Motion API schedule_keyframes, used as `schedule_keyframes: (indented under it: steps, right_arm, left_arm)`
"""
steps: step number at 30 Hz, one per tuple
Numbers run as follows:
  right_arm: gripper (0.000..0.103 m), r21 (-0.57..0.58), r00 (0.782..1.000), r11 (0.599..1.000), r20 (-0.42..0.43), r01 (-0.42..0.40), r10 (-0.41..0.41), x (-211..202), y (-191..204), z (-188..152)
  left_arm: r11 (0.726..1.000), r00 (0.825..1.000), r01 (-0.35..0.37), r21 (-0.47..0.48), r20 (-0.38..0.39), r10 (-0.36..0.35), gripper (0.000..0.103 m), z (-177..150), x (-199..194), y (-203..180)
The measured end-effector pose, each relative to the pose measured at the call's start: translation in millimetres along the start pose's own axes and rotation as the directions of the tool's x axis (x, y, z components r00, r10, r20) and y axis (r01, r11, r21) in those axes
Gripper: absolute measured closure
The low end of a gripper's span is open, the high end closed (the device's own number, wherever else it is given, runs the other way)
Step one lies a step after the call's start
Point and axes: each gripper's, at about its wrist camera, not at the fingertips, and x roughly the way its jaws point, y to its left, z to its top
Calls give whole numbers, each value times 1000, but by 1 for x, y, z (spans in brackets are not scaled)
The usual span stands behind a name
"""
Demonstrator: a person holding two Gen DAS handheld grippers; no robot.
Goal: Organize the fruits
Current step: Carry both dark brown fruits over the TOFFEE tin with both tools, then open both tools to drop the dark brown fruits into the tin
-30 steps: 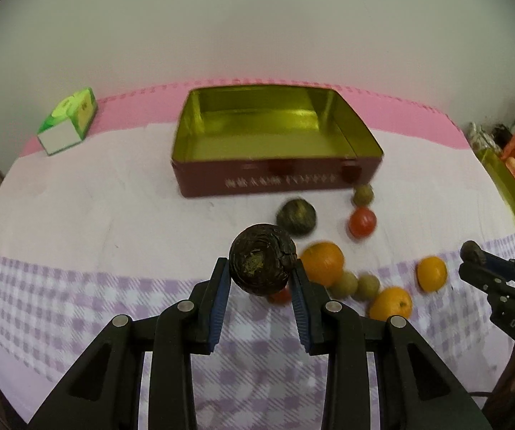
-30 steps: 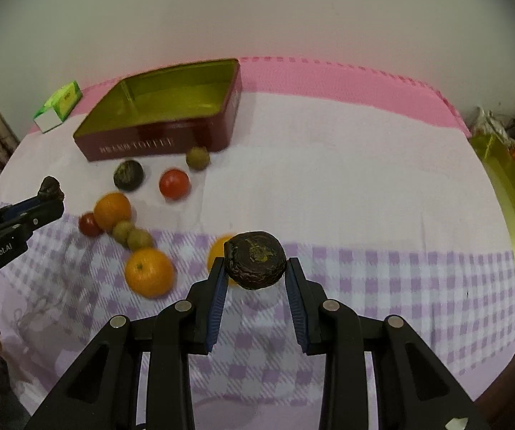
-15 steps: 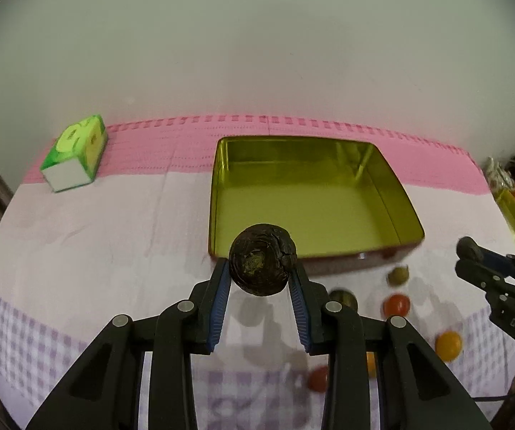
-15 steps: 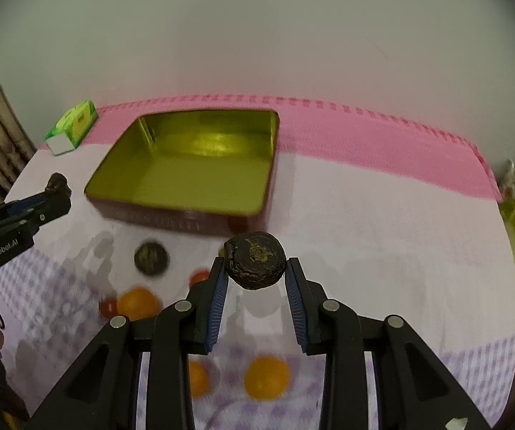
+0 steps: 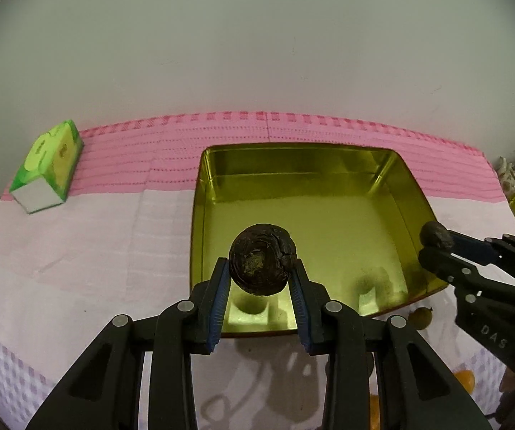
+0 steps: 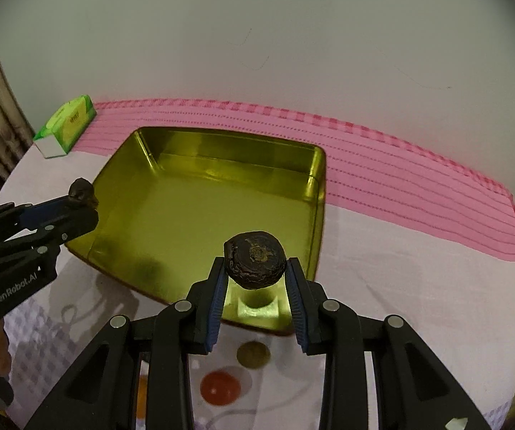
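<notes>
The left gripper (image 5: pixel 261 279) is clamped on a dark wrinkled fruit (image 5: pixel 262 258), held above the near edge of the gold tin (image 5: pixel 200 222), presumably so it can drop straight in. The right gripper (image 6: pixel 255 276) pinches a second dark fruit (image 6: pixel 255 259) the same way over the tin's near right corner. The tin itself looks empty. Outside its near wall lie a small brownish-green fruit (image 6: pixel 253 355) and a red tomato (image 6: pixel 220 387), yet to be gathered.

Lighting is even and moderately dim. The gold tin (image 5: pixel 304 222) interior shows bright glare patches near its front wall. Soft shadows fall on the tablecloth (image 6: pixel 418 251). Fisheye distortion bends edges; corners vignette black.
</notes>
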Motion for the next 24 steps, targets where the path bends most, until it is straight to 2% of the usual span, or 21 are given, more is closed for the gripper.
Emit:
schedule_keyframes:
  steps: [15,24]
  right_arm:
    - [73,-12,998,1000,-58,12,-13,23,-1,-7]
    - [72,-9,998,1000,-57,1,-1,24,-5,-11]
  left_arm:
    - [999,999,-29,19,-46,29,69,-2,27,-4]
    - [999,996,-36,14,-76,37,69,-4,32,-3]
